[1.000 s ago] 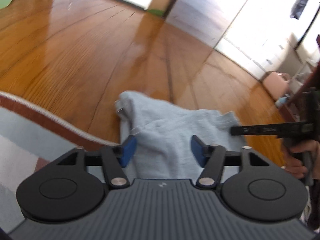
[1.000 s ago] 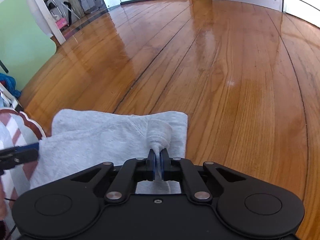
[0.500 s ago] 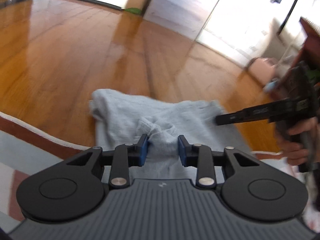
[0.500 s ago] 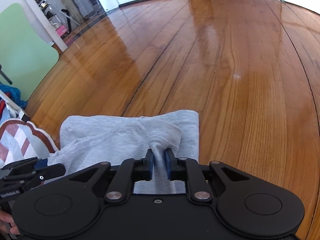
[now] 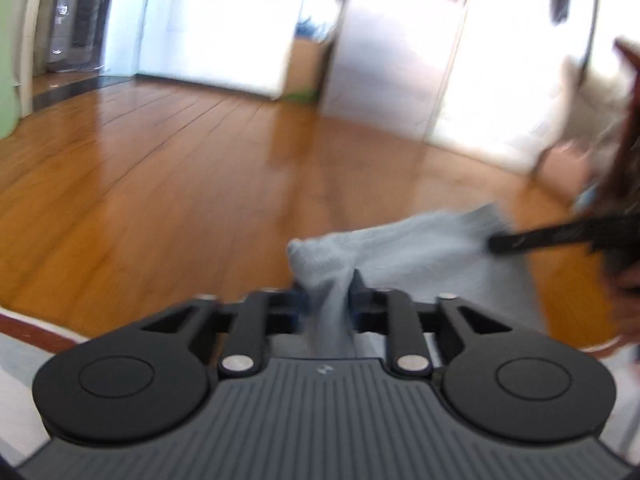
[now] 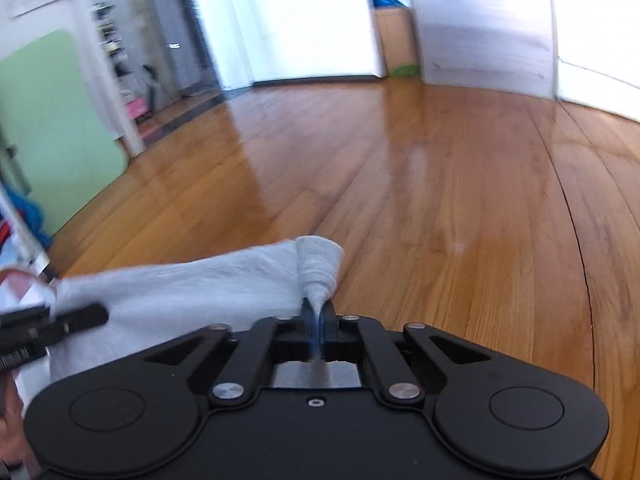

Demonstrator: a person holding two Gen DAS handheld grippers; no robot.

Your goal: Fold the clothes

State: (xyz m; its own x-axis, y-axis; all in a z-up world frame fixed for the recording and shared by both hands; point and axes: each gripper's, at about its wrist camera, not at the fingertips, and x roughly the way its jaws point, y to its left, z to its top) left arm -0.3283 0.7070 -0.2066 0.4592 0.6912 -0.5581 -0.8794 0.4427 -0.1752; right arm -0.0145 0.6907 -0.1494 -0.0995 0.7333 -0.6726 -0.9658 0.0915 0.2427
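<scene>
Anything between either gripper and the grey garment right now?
No. The left gripper and the right gripper each pinch a bunched fold of the grey garment, cloth directly between the jaws. Nothing else intervenes; beyond lies bare wooden floor.

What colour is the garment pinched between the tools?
Light grey garment, with a faint bluish cast; it shows best in the right wrist view.
</scene>
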